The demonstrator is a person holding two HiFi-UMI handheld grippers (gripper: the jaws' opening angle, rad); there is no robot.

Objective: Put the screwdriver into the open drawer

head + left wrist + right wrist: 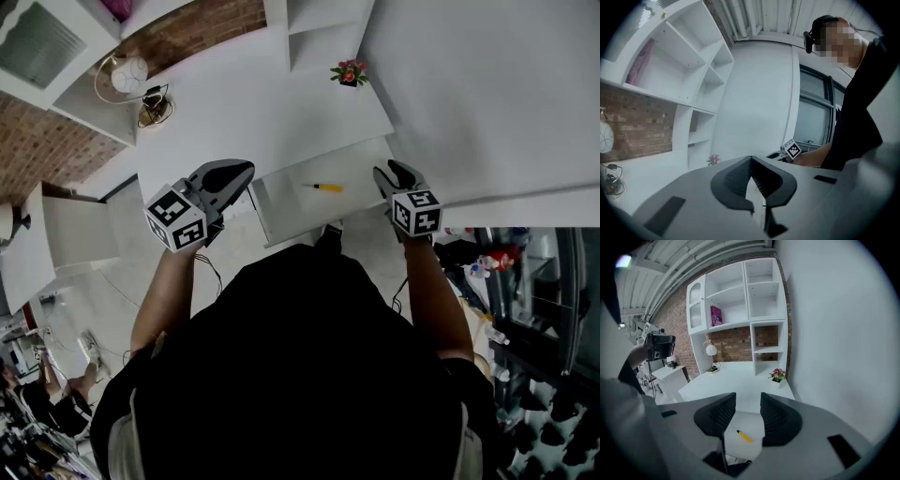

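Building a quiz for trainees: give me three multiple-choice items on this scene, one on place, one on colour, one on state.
1. Where does the screwdriver lie? A on the desk top; B in the open drawer; C on a shelf.
2. Its handle's colour? A yellow; B red; C blue.
3. The right gripper is? A shut on the screwdriver; B shut, empty; C open, empty.
Key: B, it rests on the drawer's floor; A, the handle shows yellow; C, its jaws stand apart with nothing held between.
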